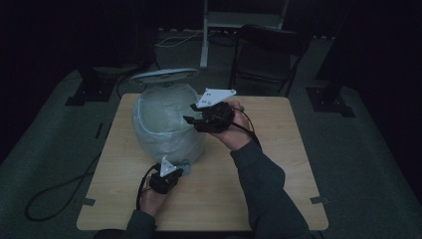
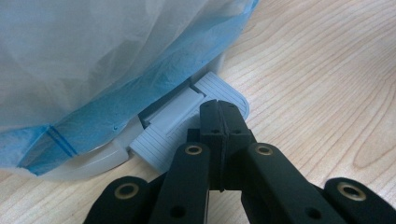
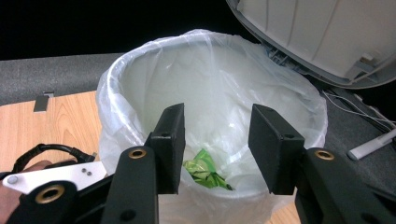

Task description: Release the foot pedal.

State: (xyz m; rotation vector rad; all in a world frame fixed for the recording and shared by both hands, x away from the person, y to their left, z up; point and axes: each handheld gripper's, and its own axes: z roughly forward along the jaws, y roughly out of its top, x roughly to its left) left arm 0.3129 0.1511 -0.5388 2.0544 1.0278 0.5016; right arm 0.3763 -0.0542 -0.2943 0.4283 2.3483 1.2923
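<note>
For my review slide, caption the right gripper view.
Right gripper, jaws open, above the lined bin holding a green wrapper.

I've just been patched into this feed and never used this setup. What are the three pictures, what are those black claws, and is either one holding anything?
The claws are two-jaw grippers that a person holds, one per hand. The high view looks down on a wooden table carrying a pedal bin lined with a plastic bag, lid up. The left gripper, seen from its own camera, is shut and presses its tips on the bin's grey pedal. The right gripper, seen from its camera, hangs open over the bin's mouth and holds nothing. Below it, a crumpled green wrapper lies inside the bag.
</note>
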